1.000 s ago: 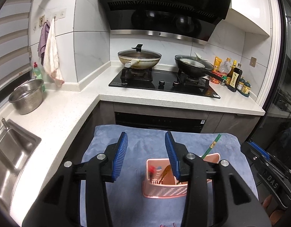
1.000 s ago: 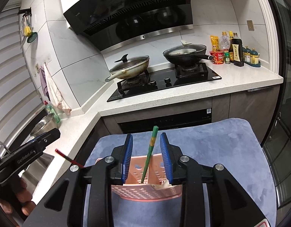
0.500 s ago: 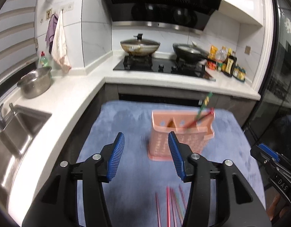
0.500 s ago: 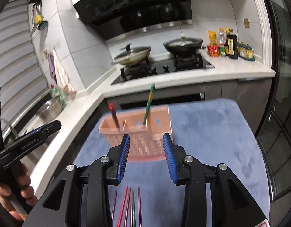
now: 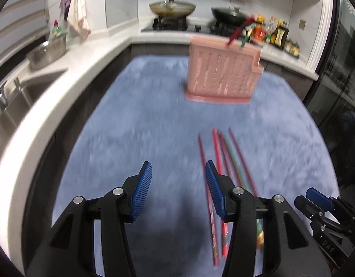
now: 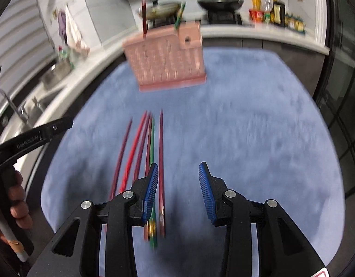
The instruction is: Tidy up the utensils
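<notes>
A pink slotted utensil holder point(image 5: 221, 73) point(image 6: 168, 62) stands upright at the far side of a blue mat point(image 5: 140, 124) point(image 6: 258, 115), with a red chopstick point(image 6: 144, 18) and a green chopstick point(image 6: 179, 18) sticking out of it. Several loose red, dark red and green chopsticks point(image 5: 223, 157) point(image 6: 142, 143) lie side by side on the mat nearer to me. My left gripper point(image 5: 178, 173) hovers open just left of the bundle, nothing between its pads. My right gripper point(image 6: 178, 173) is open just right of it, one dark chopstick showing under its left finger.
A white L-shaped counter point(image 5: 62, 73) wraps the mat's left and far sides, with a sink point(image 5: 13, 99) and steel bowl point(image 5: 48, 50) at left. Hob with pans point(image 5: 172, 9) and bottles point(image 5: 276, 34) lie beyond. A hand point(image 6: 13, 198) holds the left tool.
Both grippers have pulled back from above the pink holder and sunk toward the mat. The loose chopsticks have come into view beneath them. Each gripper's jaws stand slightly wider than a second ago.
</notes>
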Tool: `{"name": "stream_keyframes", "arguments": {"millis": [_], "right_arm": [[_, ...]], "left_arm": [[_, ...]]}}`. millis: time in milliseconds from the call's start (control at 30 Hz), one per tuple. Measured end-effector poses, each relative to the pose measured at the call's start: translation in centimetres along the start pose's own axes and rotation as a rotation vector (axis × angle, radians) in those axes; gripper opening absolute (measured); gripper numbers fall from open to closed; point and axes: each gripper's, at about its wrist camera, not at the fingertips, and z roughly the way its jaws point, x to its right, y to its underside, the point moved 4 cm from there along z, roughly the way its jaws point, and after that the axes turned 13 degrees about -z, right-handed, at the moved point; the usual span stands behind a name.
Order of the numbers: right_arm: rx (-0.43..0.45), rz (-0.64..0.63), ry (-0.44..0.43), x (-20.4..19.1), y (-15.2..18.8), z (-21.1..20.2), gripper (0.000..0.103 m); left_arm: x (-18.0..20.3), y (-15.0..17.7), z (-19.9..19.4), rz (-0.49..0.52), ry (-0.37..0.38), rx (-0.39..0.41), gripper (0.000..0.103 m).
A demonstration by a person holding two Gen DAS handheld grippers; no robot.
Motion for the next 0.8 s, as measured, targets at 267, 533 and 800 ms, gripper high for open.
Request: {"name": "stream_keyframes", "arguments": {"millis": [267,533,800], "right_arm": [[-0.057,-0.015,-0.002,-1.4,3.2,1.8,0.036],[-0.086,-0.038,-0.012,-2.1,3.9,2.9,0.026],[-0.109,-0.044,-0.012,-2.6,4.3,3.9,0.018]], "left_arm": [[-1.7,4.6,1.0,-0.012,-0.026,-0.068,0.046],[-2.2,6.1,1.2,-0.022,-0.019,-0.084,0.046],[-1.9,7.2,1.6,-0.01,-0.008,-0.113,0.046]]}}
